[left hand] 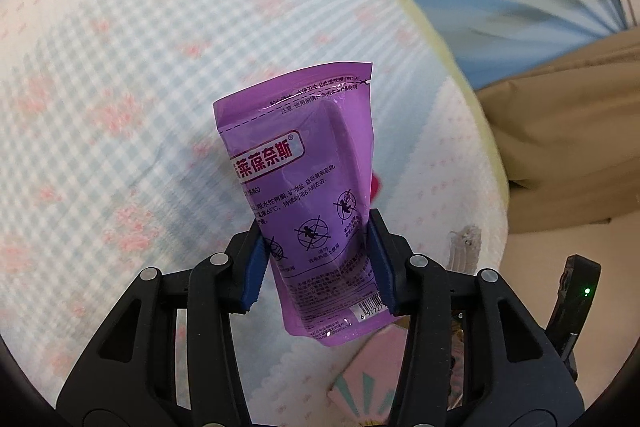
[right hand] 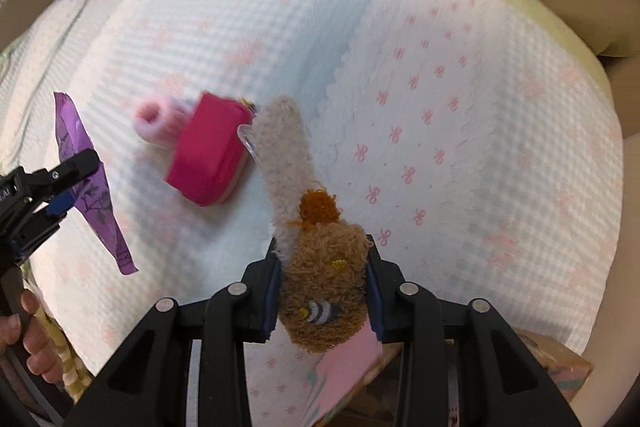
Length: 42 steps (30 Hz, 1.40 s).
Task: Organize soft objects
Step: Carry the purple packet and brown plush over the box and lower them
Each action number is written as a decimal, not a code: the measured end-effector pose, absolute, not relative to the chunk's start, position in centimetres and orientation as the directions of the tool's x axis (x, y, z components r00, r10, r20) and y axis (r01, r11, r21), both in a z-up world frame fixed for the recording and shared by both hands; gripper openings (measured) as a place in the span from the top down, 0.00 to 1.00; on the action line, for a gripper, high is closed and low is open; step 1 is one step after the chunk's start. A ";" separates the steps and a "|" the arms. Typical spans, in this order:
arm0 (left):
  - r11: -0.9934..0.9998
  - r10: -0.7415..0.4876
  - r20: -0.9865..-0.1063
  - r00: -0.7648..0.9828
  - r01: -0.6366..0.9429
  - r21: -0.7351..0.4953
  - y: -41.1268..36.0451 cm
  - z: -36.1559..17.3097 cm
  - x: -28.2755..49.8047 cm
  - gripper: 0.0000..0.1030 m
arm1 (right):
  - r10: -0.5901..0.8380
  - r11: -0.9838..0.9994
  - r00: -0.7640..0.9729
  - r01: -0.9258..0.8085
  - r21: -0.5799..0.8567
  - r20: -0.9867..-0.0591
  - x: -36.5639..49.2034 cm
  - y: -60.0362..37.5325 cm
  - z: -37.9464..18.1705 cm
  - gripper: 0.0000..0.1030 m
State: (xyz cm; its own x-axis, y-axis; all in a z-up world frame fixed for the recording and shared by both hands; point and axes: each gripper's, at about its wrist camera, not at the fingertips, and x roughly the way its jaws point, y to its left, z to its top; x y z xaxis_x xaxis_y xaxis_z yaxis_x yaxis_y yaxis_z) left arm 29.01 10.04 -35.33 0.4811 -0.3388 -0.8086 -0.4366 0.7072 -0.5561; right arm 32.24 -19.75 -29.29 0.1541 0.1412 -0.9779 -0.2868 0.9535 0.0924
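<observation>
My left gripper (left hand: 318,259) is shut on a purple plastic pouch (left hand: 304,183) with printed text and holds it upright above the bed. The pouch also shows edge-on in the right wrist view (right hand: 86,183), held by the left gripper (right hand: 66,183). My right gripper (right hand: 324,291) is shut on a fuzzy brown and beige sock (right hand: 316,259) with a bee mark and an orange pompom. A magenta pouch (right hand: 208,157) and a pink roll (right hand: 154,119) lie on the bed ahead of the right gripper.
The bed has a white and pale blue waffle blanket (right hand: 440,87) with pink bows. A pink box (right hand: 344,375) sits below the right gripper, also seen in the left wrist view (left hand: 372,379). A tan cushion (left hand: 568,139) lies right. A clear comb (left hand: 464,247) lies near the edge.
</observation>
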 end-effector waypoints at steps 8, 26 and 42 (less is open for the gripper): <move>0.759 -0.322 -0.774 0.546 -0.339 -0.556 8.4 -27.0 26.5 0.59 | 0.196 0.962 0.268 -0.238 0.132 -0.943 27.2 -19.1 -21.2 0.68; 0.893 -0.321 -0.742 0.589 -0.072 -0.444 -1.8 -13.7 15.4 0.59 | 0.214 0.977 0.503 -0.121 0.177 -0.837 12.8 -26.6 -9.4 0.68; 0.912 -0.409 -0.779 0.475 0.238 -0.334 -17.4 -11.5 11.9 0.59 | 0.106 0.979 0.572 0.082 0.186 -0.814 5.8 -37.0 -7.4 0.68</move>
